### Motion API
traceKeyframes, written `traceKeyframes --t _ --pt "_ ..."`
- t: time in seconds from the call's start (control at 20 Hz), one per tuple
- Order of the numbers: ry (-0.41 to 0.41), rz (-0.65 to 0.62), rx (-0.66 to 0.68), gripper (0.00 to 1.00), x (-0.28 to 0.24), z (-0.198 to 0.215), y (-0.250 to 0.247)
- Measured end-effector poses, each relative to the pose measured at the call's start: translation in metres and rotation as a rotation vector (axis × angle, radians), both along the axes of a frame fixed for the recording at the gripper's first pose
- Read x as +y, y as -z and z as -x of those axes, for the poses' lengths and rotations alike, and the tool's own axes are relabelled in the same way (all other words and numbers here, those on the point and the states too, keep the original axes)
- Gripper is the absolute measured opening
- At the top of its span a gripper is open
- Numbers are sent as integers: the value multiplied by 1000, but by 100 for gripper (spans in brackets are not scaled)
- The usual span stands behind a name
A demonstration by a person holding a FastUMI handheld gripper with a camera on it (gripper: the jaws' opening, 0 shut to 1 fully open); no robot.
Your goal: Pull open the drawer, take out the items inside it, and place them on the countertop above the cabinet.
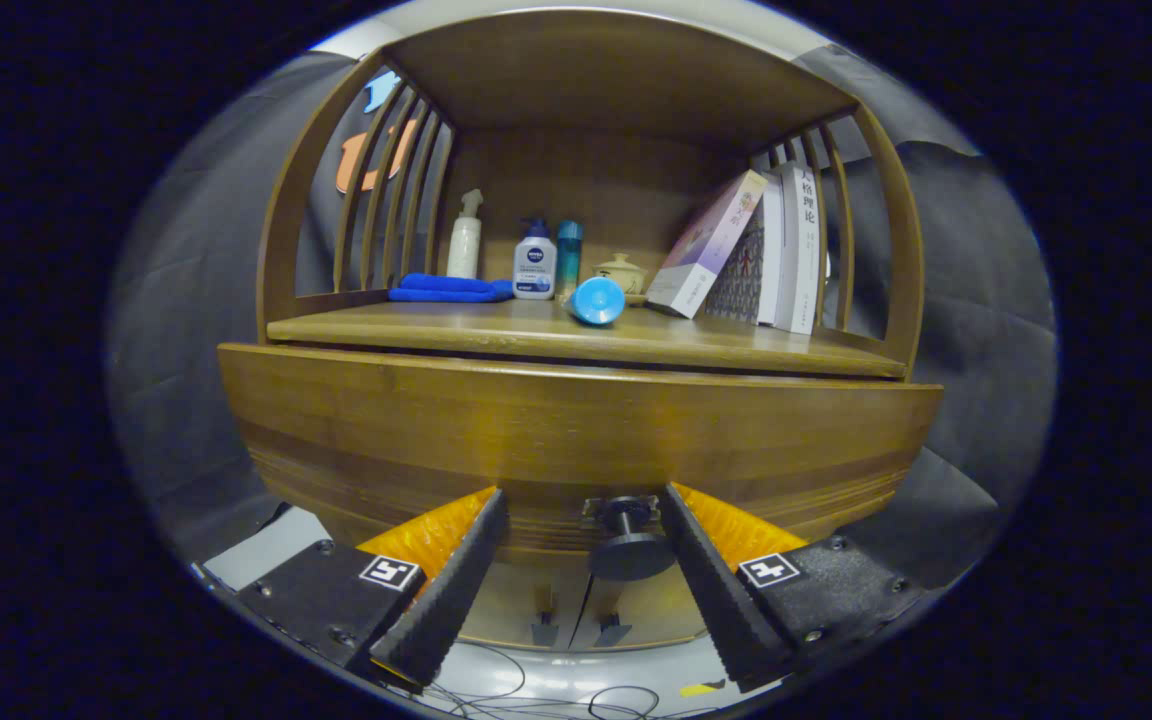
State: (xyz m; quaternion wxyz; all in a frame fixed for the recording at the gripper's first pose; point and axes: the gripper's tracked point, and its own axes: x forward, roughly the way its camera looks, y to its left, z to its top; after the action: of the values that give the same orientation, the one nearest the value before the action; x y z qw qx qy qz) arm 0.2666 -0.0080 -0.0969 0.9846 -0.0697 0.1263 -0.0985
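Note:
A wooden cabinet has a wide drawer front (576, 420) under its countertop (496, 325). The drawer's dark round knob (630, 548) sits low on the front. My gripper (581, 498) is open, with its fingers to either side of the knob. The right finger is close against the knob and the left finger stands apart from it. The drawer front hides what lies inside the drawer. A blue cup (597, 300) lies on its side on the countertop.
On the countertop stand a folded blue cloth (448, 288), a white spray bottle (464, 238), a white bottle with a blue cap (535, 262), a teal bottle (568, 250), a small lidded pot (621, 272) and leaning books (756, 250). Slatted wooden sides and a top shelf enclose it. Cables lie on the floor below.

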Motion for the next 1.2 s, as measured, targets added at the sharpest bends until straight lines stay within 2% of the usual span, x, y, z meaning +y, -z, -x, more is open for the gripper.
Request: traceKeyframes --t 0.4,0.7,0.9,1.2 --pt "15 -7 16 100 -2 -26 -1" --pt "3 -25 38 100 -5 -24 -2" --pt "-48 -33 16 100 7 9 -16" --pt "-197 -24 -34 100 42 92 -54"
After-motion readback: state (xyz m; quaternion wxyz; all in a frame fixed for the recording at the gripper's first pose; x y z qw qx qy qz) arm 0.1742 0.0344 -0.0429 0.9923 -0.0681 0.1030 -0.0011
